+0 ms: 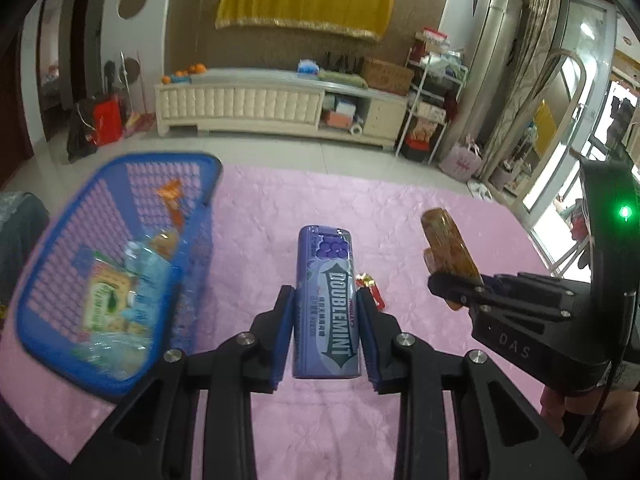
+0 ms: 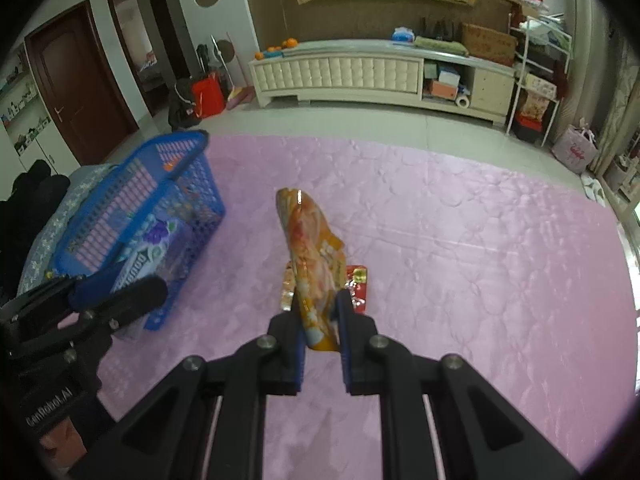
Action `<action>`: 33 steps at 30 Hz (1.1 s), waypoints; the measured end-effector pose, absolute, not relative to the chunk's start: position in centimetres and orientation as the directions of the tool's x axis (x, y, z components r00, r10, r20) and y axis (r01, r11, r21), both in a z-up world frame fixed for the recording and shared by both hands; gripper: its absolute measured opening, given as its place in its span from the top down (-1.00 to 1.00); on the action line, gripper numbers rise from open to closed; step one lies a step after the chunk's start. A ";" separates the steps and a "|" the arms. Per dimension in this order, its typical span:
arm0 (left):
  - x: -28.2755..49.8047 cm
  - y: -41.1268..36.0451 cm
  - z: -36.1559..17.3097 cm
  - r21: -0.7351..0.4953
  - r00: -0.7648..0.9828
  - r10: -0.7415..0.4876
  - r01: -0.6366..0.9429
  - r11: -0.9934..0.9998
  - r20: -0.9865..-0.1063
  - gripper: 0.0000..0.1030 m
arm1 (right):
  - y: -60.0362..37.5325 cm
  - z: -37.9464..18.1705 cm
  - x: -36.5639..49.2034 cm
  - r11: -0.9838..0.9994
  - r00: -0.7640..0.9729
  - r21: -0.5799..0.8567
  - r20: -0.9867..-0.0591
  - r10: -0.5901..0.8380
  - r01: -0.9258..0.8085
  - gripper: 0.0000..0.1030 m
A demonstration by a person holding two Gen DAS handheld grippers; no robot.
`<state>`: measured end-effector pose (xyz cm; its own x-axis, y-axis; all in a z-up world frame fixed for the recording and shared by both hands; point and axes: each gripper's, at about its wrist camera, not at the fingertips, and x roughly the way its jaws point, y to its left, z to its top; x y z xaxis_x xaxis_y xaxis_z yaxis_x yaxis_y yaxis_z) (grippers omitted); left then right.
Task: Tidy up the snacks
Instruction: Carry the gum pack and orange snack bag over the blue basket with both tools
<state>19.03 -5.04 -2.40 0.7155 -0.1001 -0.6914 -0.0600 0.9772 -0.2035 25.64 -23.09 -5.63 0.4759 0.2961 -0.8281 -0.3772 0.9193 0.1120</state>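
Left claw (image 1: 325,300) beside snack-filled blue basket (image 1: 52,240).

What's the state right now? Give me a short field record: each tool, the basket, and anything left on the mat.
left tool: shut on the Doublemint bottle, held lengthwise between the pads
right tool: shut on the orange snack pouch, pouch pointing up and away
blue basket: on the left of the pink mat, already holds several packets
left on mat: red wrapper, lying below the held pouch
still to do: neither held item is in the basket yet
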 end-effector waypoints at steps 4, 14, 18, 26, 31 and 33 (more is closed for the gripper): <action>17.1 -4.2 -0.8 -0.200 0.736 -0.098 -0.051 0.978 -0.670 0.45 | -22.2 -3.4 23.5 0.915 0.501 0.107 -0.809 0.308 -0.390 0.66; 13.1 0.7 1.4 -0.218 0.762 -0.089 -0.070 0.973 -0.642 0.45 | -17.4 0.3 20.2 0.886 0.536 0.064 -0.775 0.334 -0.459 0.66; 11.7 3.4 2.2 -0.209 0.774 -0.059 -0.096 0.973 -0.630 0.45 | -14.6 0.9 19.6 0.871 0.538 0.064 -0.764 0.358 -0.488 0.65; 10.6 9.7 2.7 -0.202 0.782 0.007 -0.170 0.964 -0.624 0.45 | -8.8 0.5 19.8 0.834 0.503 0.067 -0.770 0.393 -0.548 0.66; 10.5 13.2 2.1 -0.194 0.773 0.051 -0.221 0.956 -0.633 0.45 | -5.2 -0.7 20.6 0.812 0.463 0.090 -0.783 0.416 -0.577 0.65; 10.5 14.6 1.6 -0.205 0.769 0.057 -0.240 0.949 -0.637 0.45 | -3.9 -1.4 20.8 0.803 0.440 0.101 -0.793 0.421 -0.588 0.65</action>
